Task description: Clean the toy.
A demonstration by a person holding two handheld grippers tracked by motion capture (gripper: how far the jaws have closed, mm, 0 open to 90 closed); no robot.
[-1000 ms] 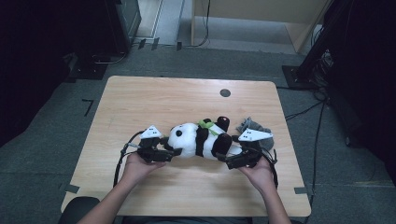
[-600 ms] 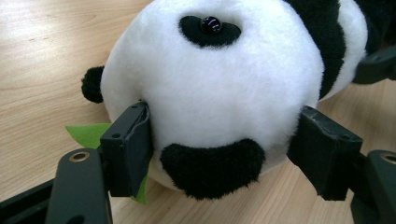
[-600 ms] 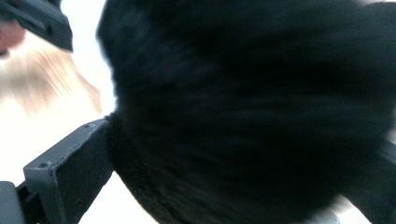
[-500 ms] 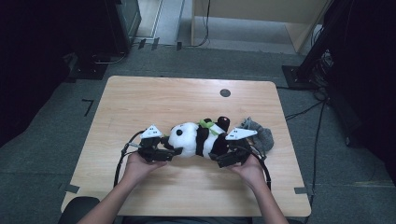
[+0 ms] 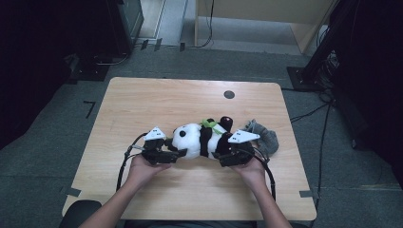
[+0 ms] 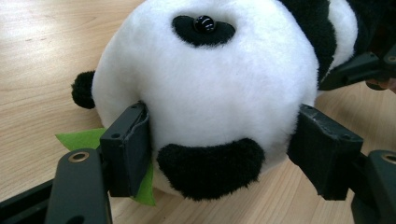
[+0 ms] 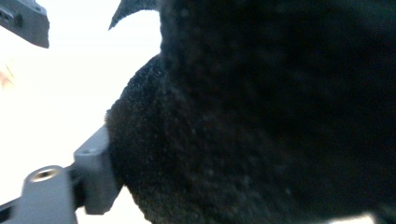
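While the plush panda (image 5: pixel 199 140) lies on its side at the centre of the high view, on the wooden table (image 5: pixel 142 104), the left tongs (image 5: pixel 175 154) grip its white head from the left of the frame. Seen in the left gripper view, both black pads press into the head (image 6: pixel 210 93), one on each side, with a green felt leaf (image 6: pixel 81 138) behind the left pad. From the right of the high view, the right tongs (image 5: pixel 218 156) reach the panda's black hindquarters; their jaws have just been closing with black fur (image 7: pixel 261 121) between them, and one grey pad lies against it. Just right of the panda sits a grey cloth (image 5: pixel 263 135)
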